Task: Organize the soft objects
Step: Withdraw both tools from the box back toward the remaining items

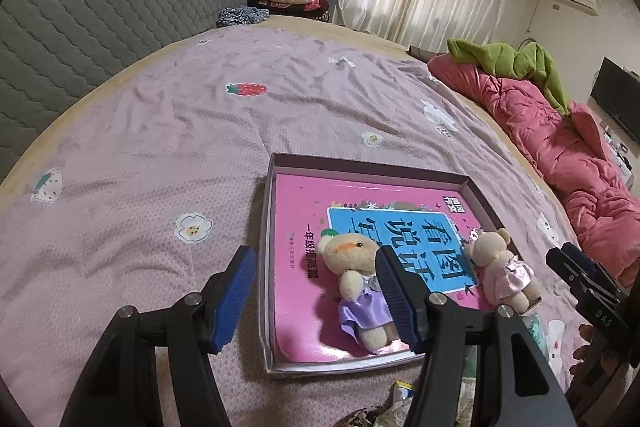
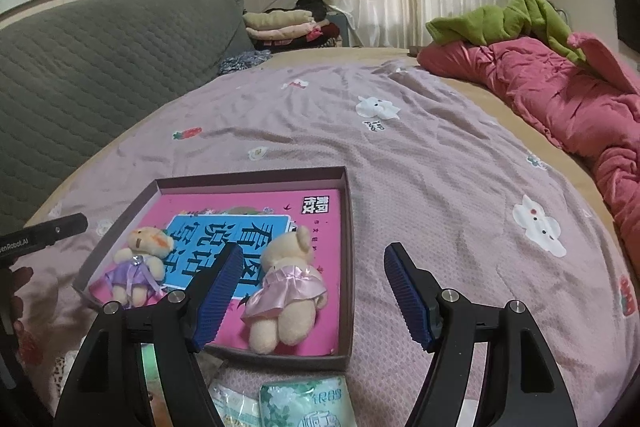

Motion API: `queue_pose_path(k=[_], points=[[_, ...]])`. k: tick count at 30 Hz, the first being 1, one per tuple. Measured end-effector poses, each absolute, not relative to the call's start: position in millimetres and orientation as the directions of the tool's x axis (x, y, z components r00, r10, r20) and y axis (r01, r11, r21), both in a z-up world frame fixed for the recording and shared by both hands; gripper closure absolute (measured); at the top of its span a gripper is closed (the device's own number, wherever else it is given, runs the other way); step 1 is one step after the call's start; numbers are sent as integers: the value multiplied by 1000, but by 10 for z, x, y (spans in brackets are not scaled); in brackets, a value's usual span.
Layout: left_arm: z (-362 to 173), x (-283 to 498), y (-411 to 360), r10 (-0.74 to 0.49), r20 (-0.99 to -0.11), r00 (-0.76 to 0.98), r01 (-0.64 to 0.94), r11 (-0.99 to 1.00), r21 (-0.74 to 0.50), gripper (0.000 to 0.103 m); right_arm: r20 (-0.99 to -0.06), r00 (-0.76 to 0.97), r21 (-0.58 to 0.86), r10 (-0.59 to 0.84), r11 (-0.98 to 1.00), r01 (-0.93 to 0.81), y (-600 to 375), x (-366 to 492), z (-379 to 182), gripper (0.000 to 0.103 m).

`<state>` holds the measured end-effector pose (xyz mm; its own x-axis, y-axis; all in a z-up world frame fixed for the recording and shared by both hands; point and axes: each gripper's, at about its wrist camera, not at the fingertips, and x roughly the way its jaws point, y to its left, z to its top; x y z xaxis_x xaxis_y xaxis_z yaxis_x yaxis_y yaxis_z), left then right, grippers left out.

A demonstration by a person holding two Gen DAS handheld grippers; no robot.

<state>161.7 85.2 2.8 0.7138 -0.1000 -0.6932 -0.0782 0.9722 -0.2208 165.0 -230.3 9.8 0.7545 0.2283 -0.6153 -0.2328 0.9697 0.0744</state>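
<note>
Two small teddy bears lie in a shallow cardboard box (image 2: 348, 247) on a bed spread with a lilac patterned sheet (image 1: 168, 131), resting on a pink book (image 1: 304, 203) that fills the box floor. The bear in the purple dress (image 1: 358, 279) lies on the left side, the bear in the pink dress (image 2: 288, 279) on the right, the two apart. The left hand-held gripper (image 1: 316, 295) hangs above the box's left edge, its blue pads spread wide and empty; the right hand-held gripper (image 2: 314, 295) hangs over the box's right wall, likewise spread with nothing between its fingers. Green tissue packets (image 2: 304, 403) lie just in front of the box; a rumpled pink quilt (image 2: 560, 99) lines the far right.
</note>
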Motion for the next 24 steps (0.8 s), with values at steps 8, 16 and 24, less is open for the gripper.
queue_pose_path(k=[8, 16, 24], points=[[45, 1486, 712, -88, -688, 721, -62, 980, -191, 41, -594, 765, 91, 248, 966, -242, -2334, 1503, 175, 29], [117, 1359, 618, -86, -678, 730, -47, 983, -175, 41, -599, 762, 92, 247, 966, -240, -2396, 1336, 180, 28], [123, 1228, 505, -99, -688, 719, -27, 985, -171, 41, -604, 757, 88, 249, 965, -247, -2378, 1195, 186, 28]])
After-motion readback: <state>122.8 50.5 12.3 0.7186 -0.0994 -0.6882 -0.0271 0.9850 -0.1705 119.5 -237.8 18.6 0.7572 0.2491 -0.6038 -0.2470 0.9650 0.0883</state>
